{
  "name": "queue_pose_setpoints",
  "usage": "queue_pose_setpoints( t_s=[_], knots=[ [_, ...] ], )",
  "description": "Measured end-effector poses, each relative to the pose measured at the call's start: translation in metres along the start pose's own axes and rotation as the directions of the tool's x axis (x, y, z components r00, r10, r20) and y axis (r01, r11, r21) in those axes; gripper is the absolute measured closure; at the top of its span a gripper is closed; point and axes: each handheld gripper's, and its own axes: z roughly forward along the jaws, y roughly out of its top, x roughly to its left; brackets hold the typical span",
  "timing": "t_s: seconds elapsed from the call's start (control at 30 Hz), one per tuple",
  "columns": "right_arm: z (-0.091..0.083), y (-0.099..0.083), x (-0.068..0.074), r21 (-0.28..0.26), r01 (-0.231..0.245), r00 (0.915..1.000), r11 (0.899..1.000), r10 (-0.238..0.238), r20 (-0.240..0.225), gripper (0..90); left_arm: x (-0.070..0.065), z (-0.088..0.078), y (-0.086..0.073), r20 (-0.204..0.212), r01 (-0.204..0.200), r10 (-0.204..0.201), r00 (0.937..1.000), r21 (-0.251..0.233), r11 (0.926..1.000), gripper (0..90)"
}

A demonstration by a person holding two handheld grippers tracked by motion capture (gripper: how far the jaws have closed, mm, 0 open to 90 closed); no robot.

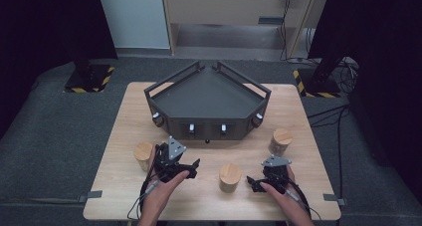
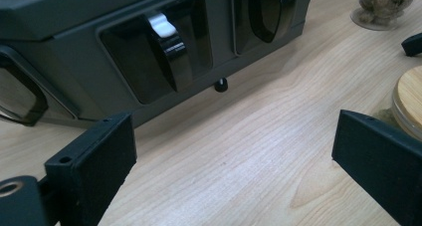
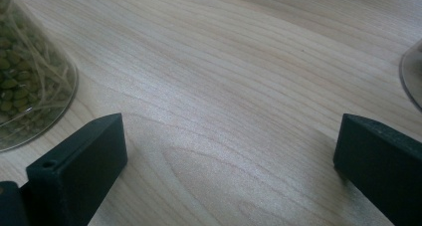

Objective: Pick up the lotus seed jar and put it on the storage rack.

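My left gripper (image 1: 181,161) hovers over the table's near left, held in a hand, its jaws open with only bare wood between them (image 2: 229,141). It faces the front of a dark grey angular tray (image 1: 209,99) with glossy black levers (image 2: 166,47). My right gripper (image 1: 263,178) sits low at the near right, open and holding nothing (image 3: 229,136). Three glass jars with wooden lids stand on the table: the left jar (image 1: 143,154), the middle jar (image 1: 230,177) and the right jar (image 1: 280,141). The middle jar, with green beans inside (image 3: 25,71), is just left of the right gripper's jaws.
The wooden table (image 1: 298,111) stands on grey carpet. The tray has raised rails and white-tipped knobs on its front. A small black foot (image 2: 220,85) shows under the tray. Cables trail from both grippers over the near edge.
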Motion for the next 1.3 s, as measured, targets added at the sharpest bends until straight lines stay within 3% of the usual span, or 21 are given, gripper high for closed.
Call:
queue_pose_setpoints(
  t_s=[0.2,0.93,1.3],
  knots=[
    [0.0,0.0,0.0,0.0,-0.002,1.0,1.0,0.002,0.0,0.4,0.008,-0.006,0.004,-0.012,-0.007,0.007,0.9999,-0.017,0.9998,2.8],
    [0.0,0.0,0.0,0.0,-0.003,1.0,1.0,0.003,0.001,0.4,0.039,-0.017,-0.002,-0.06,0.046,-0.049,0.997,-0.044,0.998,2.9],
    [-0.001,-0.001,0.0,0.0,-0.004,1.0,1.0,0.004,0.001,0.5,0.051,-0.021,-0.006,-0.074,0.055,-0.058,0.9956,-0.049,0.9973,2.9]
  ],
)
